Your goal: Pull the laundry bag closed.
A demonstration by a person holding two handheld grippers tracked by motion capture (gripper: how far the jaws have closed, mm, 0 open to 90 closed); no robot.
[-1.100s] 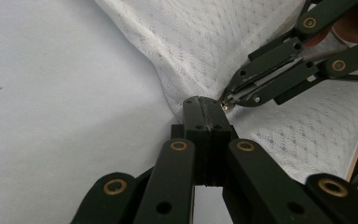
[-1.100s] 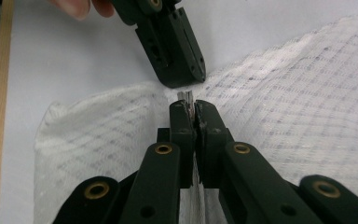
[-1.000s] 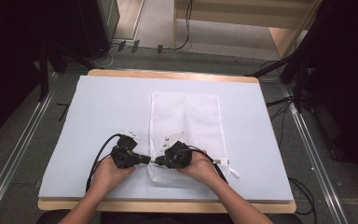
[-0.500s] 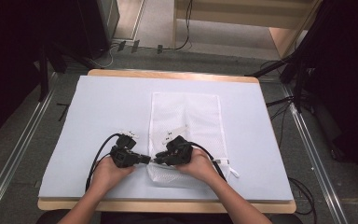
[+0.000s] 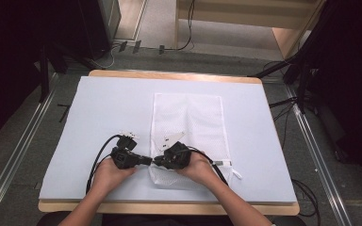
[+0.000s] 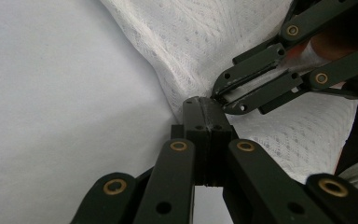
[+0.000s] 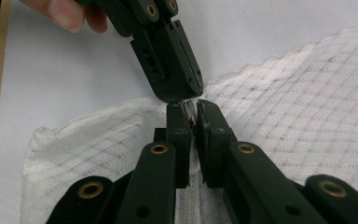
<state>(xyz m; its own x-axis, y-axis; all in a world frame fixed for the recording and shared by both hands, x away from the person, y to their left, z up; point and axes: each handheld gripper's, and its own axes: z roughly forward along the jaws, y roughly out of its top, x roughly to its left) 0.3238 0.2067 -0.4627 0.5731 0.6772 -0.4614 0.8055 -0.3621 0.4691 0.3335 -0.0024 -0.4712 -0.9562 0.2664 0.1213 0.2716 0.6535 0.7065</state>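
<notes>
On the desk (image 5: 122,74), which is covered by a pale sheet (image 5: 99,113), the left hand (image 5: 104,175) holds the left gripper (image 5: 150,161) low at the near left, pointing right toward the near left edge of a white mesh bag (image 5: 191,117). Its cable (image 5: 95,160) loops back over the sheet toward the person. In the left gripper view its jaws stand fully closed, pad against pad, and their tips pinch the bag's edge (image 6: 186,60) where the mesh bunches up and lifts off the sheet (image 6: 51,93). Right against those tips comes the right gripper (image 6: 220,92), entering from the upper right, its jaws nearly together on the same bunched edge. In the high view the two grippers meet tip to tip just over the bag's near left corner, with the right gripper (image 5: 158,161) held by the right hand (image 5: 199,169) resting on the bag. The right gripper view shows its jaws have just been closing; only a thin slit remains, with a small piece at the bag's seam, pale with a reddish mark, caught between the pads, and the seam running down beneath them. The left gripper (image 7: 186,93) hangs in from above, touching the right gripper's (image 7: 191,112) tips, a fingertip (image 7: 65,14) behind it. The bag (image 7: 307,102) spreads flat away to the right, lying lengthwise from the desk's middle to its near edge.
</notes>
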